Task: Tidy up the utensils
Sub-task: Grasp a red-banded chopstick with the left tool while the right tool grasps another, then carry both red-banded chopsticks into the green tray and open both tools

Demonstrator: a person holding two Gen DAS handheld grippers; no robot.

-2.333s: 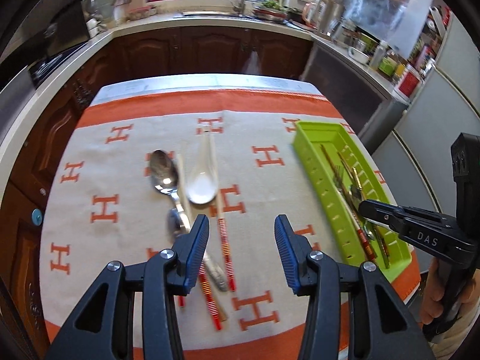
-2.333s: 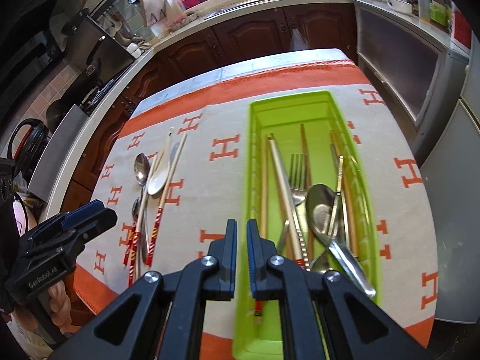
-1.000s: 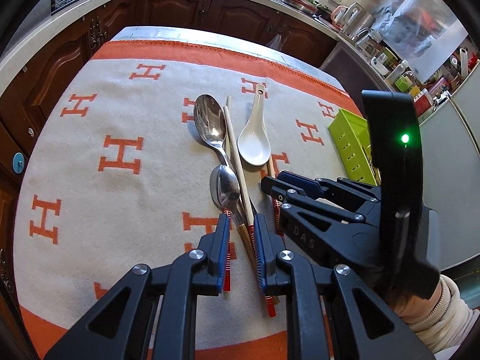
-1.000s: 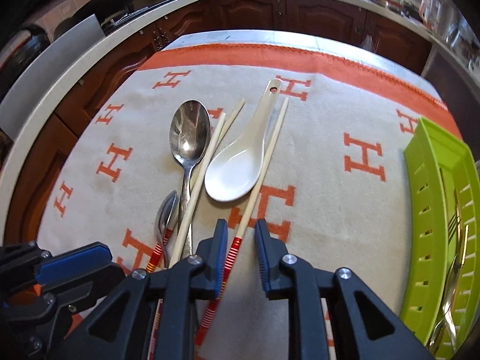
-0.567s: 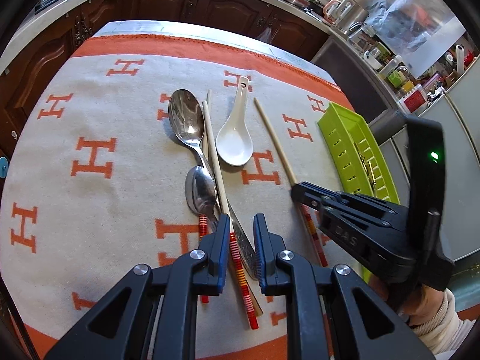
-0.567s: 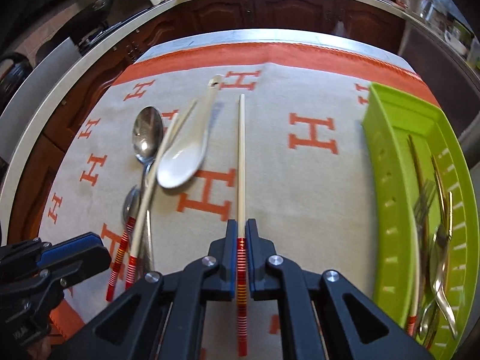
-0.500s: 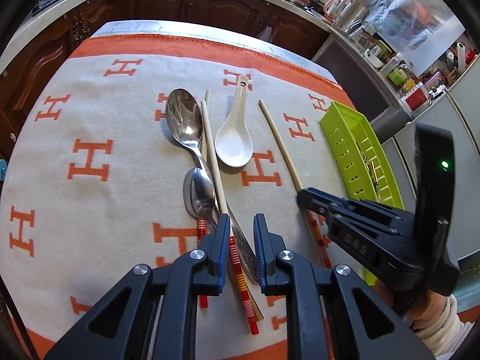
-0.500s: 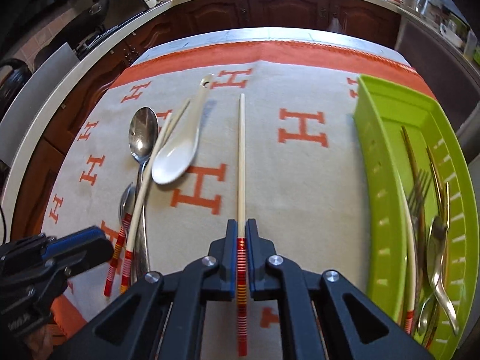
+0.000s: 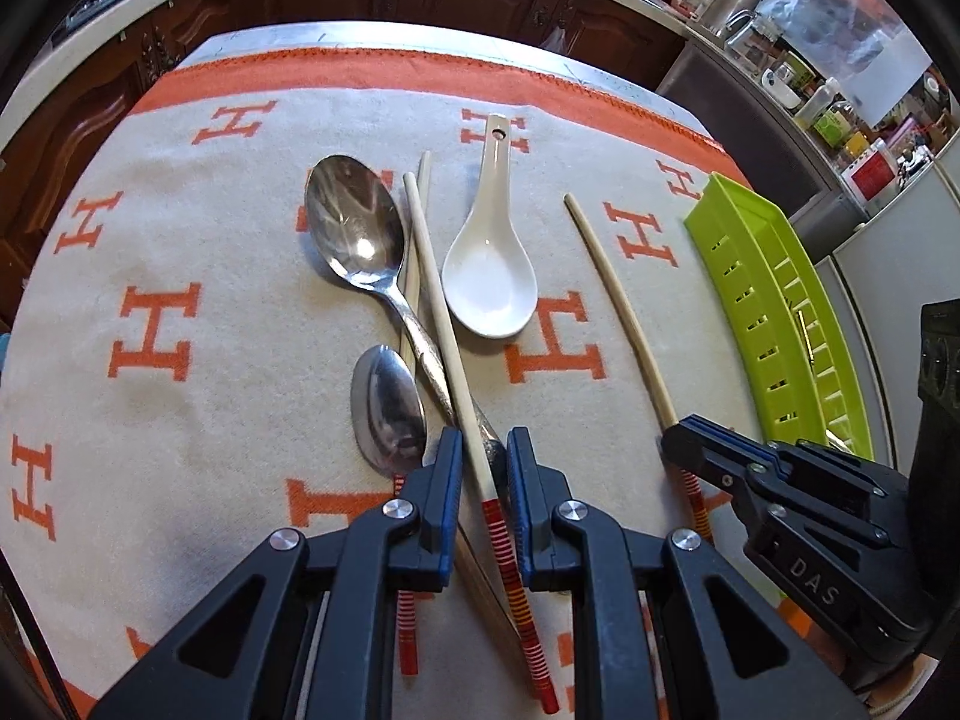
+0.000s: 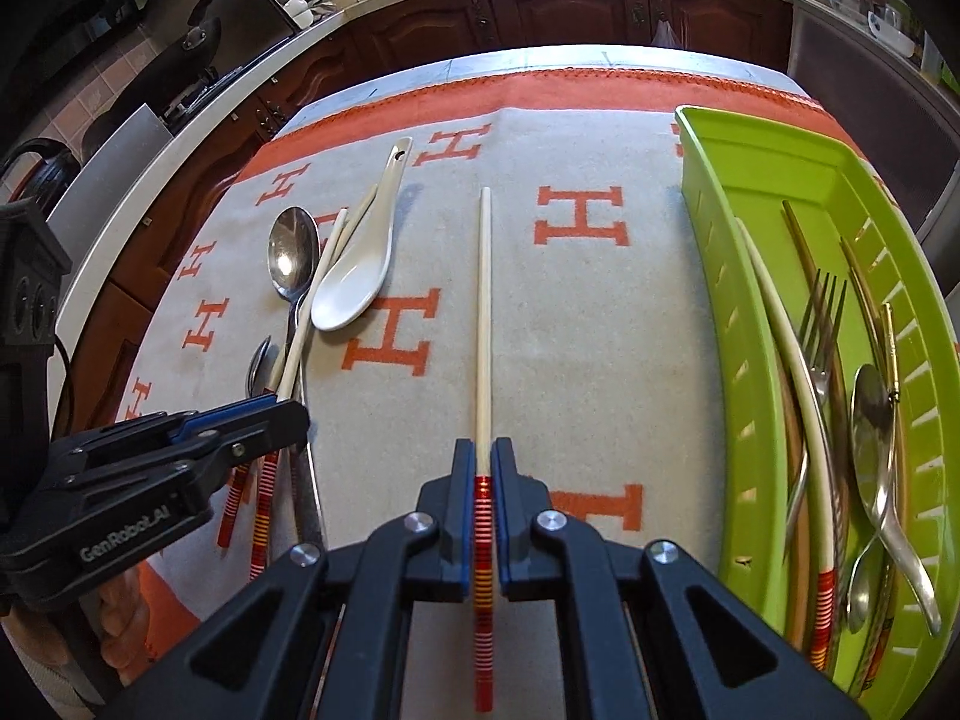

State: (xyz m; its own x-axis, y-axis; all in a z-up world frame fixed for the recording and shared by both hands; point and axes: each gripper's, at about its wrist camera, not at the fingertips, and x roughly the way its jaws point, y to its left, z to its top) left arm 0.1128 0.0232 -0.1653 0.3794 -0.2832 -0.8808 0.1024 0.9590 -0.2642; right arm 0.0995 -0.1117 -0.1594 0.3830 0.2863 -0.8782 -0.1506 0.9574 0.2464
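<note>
My right gripper is shut on a cream chopstick with a red-striped end, held over the cloth left of the green tray. My left gripper has its jaws narrowly apart around a second chopstick, which lies across a large metal spoon; I cannot tell whether the pads touch it. A small metal spoon, a third chopstick and a white ceramic spoon lie beside it. The right gripper also shows in the left wrist view.
The tray holds a fork, spoons and chopsticks. An orange and beige cloth covers the table. Kitchen counters and dark cabinets ring the table. The tray also shows at the right of the left wrist view.
My right gripper closed on one chopstick and carried it right, away from the pile toward the tray. My left gripper has moved in low over the pile, its jaws around another chopstick.
</note>
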